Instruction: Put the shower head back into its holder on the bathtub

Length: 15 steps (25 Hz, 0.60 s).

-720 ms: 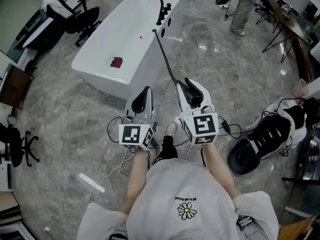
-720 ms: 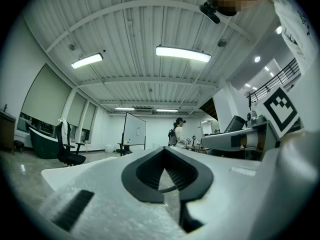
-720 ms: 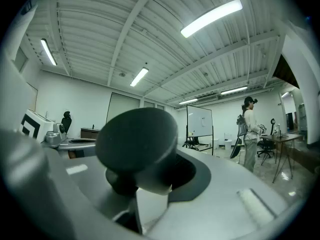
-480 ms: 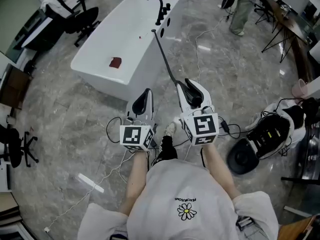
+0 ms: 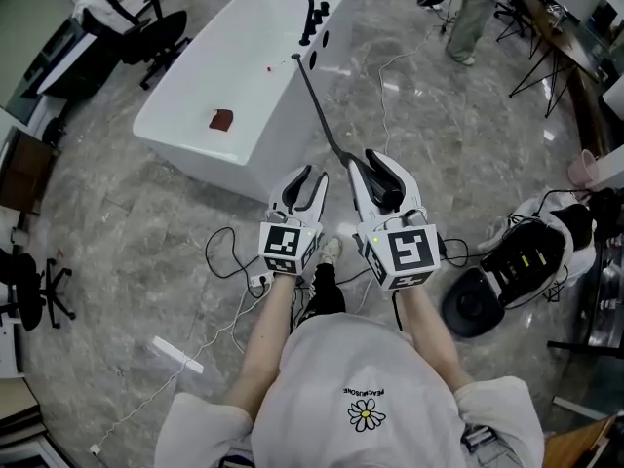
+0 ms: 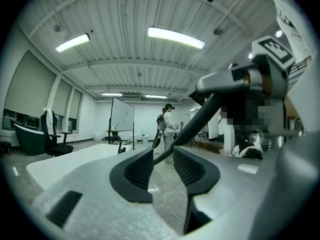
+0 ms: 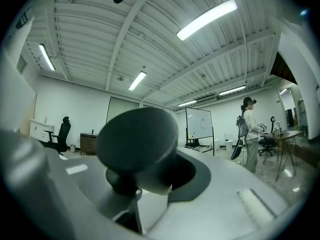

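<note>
My right gripper is shut on the black shower head, which fills the right gripper view. Its dark hose runs from the head up to the rim of the white bathtub, beside the black faucet. The holder's dark openings sit on that rim, well ahead of both grippers. My left gripper stands open just left of the hose, with nothing between its jaws. In the left gripper view the hose slants past beyond the tips.
A small red thing lies in the tub. Cables trail over the marble floor near my feet. A black-and-white machine lies at the right. Black office chairs stand at the left, and a person stands beyond the tub.
My left gripper has moved right and forward, and now sits close beside the right gripper and the hose. The right gripper has kept its hold and hardly moved.
</note>
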Motion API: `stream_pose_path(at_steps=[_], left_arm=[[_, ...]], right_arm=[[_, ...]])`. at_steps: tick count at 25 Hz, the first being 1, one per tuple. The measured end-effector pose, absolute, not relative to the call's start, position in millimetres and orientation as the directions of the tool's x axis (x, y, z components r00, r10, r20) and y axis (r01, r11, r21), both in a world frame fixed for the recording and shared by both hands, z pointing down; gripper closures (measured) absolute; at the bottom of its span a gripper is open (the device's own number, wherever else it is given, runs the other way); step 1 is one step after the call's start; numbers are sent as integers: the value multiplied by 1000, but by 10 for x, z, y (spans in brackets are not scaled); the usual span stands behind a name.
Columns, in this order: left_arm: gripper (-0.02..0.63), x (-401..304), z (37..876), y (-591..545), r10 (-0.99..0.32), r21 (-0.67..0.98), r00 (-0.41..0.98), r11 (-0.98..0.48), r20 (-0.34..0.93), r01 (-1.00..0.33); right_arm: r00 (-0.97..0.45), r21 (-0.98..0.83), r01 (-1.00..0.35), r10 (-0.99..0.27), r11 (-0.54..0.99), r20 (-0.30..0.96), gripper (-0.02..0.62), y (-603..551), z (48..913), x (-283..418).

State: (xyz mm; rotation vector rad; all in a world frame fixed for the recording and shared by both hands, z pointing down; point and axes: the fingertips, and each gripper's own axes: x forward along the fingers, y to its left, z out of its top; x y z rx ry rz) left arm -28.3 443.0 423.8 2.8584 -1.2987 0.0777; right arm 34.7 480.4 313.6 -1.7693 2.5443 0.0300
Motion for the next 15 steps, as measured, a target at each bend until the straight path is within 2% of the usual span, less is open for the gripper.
stream_pose_path(at_steps=[4,15], left_arm=[[474,-72,4475,4060,-730,-21,674,-680,114,-733],[472,-27,4475,3147,-723,68,684,-681,95,-729]], right_arm=[[-368,-21,-929,-929,369,-49,494,4690,3037,389],[-372,25,-928,-928,371,-37,494,3551,2847,373]])
